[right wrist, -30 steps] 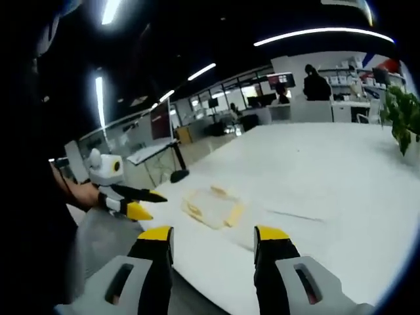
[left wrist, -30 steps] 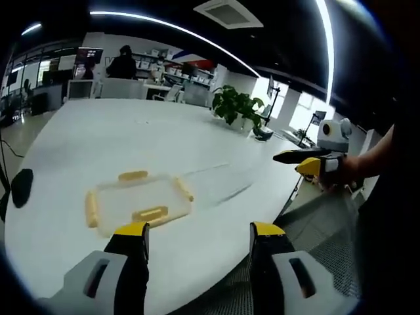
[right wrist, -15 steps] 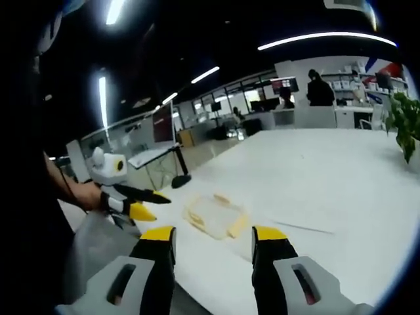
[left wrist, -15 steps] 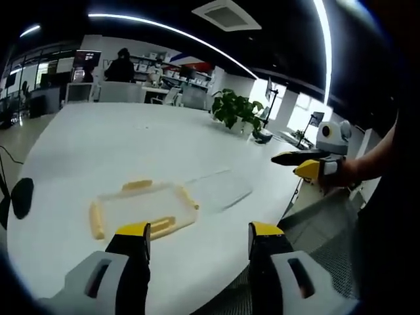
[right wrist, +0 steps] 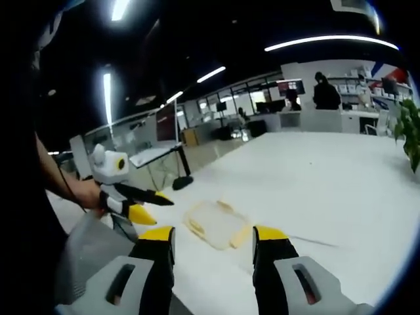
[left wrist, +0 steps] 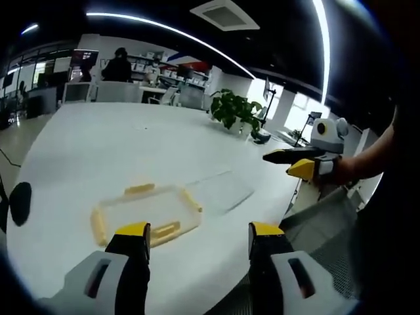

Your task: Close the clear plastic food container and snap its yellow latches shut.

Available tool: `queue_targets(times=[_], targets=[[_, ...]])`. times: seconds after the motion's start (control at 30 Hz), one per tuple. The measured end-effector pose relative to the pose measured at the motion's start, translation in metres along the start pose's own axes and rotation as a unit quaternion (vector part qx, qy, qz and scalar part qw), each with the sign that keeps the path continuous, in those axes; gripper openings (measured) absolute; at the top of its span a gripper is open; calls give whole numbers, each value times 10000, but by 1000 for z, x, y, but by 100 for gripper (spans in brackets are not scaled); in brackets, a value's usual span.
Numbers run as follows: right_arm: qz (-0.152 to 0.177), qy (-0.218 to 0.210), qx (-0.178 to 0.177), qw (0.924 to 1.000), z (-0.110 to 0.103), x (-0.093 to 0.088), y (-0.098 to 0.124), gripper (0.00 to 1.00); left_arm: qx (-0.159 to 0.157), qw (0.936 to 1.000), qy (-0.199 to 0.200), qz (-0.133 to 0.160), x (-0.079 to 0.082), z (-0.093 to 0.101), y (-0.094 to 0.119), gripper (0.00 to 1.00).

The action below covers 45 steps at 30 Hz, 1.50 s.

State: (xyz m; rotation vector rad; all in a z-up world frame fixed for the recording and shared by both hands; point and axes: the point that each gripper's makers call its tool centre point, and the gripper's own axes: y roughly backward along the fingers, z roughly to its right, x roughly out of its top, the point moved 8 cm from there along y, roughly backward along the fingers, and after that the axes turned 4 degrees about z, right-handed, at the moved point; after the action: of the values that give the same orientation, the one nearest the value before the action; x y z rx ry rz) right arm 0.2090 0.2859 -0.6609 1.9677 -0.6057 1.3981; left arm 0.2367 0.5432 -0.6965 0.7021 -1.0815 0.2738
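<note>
— Where, at this moment? Lying open on the white table (left wrist: 85, 141): a clear plastic food container (left wrist: 146, 210), yellow latches (left wrist: 165, 229) splayed outward on its sides, at roughly 11 o'clock from the left gripper (left wrist: 199, 237) in the left gripper view. Just beside it, toward 2 o'clock, flat on the table: the clear lid (left wrist: 220, 190), not yet on.

— And the grippers? Both held back at the table's near edge, apart from the container. Left gripper's jaws spread wide, nothing between them. Right gripper (right wrist: 212, 237) likewise open and empty; seen also from the left gripper view (left wrist: 295, 164), out at 3 o'clock, its dark, yellow-tipped jaws pointing toward the table.

— Why so placed? Probably a staging pose: container squarely ahead of both, latches folded out so the lid can drop in before any snapping.

— Same thing from the other side? Yes, container (right wrist: 215, 223) lying between the right jaws at 12 o'clock, left gripper (right wrist: 152, 202) coming in from 9 o'clock.

— Anything around? A potted plant (left wrist: 235, 108) at the table's far side, 1 o'clock; a dark rounded object (left wrist: 20, 202) at 9 o'clock; office desks and a monitor (right wrist: 165, 121) beyond, a person standing far off. Nothing between grippers and container.
</note>
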Motion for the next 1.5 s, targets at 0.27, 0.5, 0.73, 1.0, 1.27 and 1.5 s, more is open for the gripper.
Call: queue_targets(times=[0.27, 0.5, 0.73, 1.0, 1.27, 1.5], targets=[[-43, 79, 24, 10000, 2, 1, -10, 47, 34, 10000, 25, -43, 0, -11, 1, 61], [-78, 127, 99, 9998, 0, 0, -19, 47, -15, 9999, -52, -121, 0, -15, 1, 61], [-165, 197, 135, 9996, 1, -1, -25, 47, -65, 9997, -98, -221, -1, -21, 2, 61], [-223, 205, 133, 9995, 9, -4, -30, 46, -29, 9998, -12, -201, -1, -26, 2, 62], [-219, 211, 178, 9994, 11, -2, -38, 46, -10, 9997, 27, -254, 0, -35, 3, 63], [-330, 317, 264, 9986, 9, -3, -47, 46, 24, 9995, 102, -288, 2, -45, 1, 64]])
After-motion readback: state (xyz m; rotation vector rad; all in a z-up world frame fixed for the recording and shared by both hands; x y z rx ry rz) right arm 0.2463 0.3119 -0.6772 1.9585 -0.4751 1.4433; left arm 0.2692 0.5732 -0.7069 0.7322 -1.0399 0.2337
